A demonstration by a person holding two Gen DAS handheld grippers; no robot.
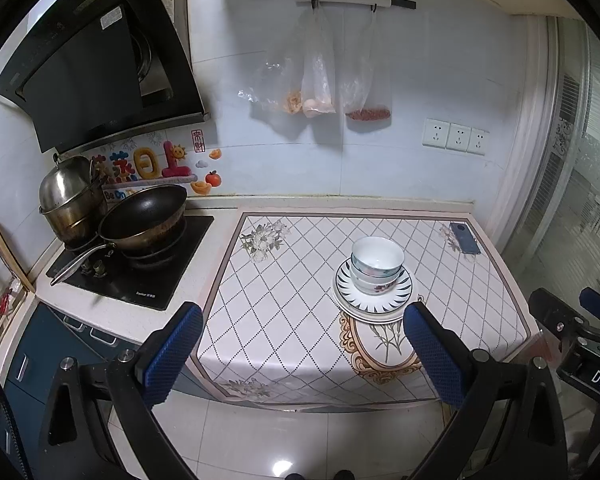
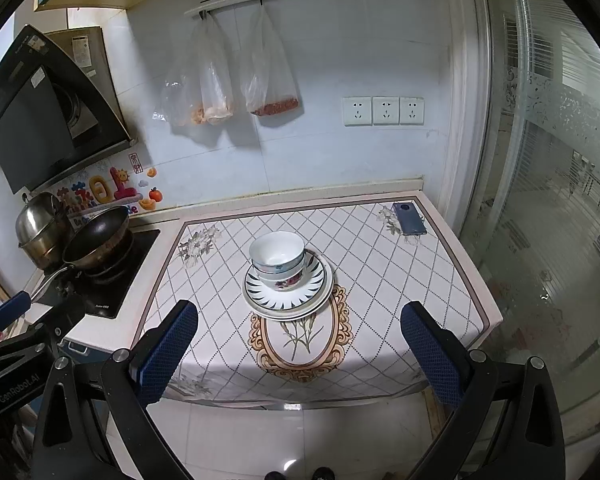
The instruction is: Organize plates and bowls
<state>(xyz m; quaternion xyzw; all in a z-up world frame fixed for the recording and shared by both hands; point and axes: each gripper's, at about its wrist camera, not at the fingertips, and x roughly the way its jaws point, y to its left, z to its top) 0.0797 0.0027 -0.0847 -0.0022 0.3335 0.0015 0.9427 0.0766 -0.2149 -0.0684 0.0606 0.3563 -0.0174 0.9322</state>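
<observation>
Stacked bowls [image 1: 377,266] nested on the striped plate [image 1: 374,288], mid-tabletop, with both sets of fingers spread wide and empty.

The stack sits on the patterned tabletop [image 1: 292,280], well left of the blue phone [image 1: 464,238] and right of the wok [image 1: 144,216]. It lies ahead of both grippers, past the tabletop's near edge: ahead and slightly right of the left gripper [image 1: 302,354], ahead and slightly left of the right gripper [image 2: 300,350]; neither looks clearly nearer. At least 2 bowls and 2 plates show; the exact count is hard to make out.
</observation>
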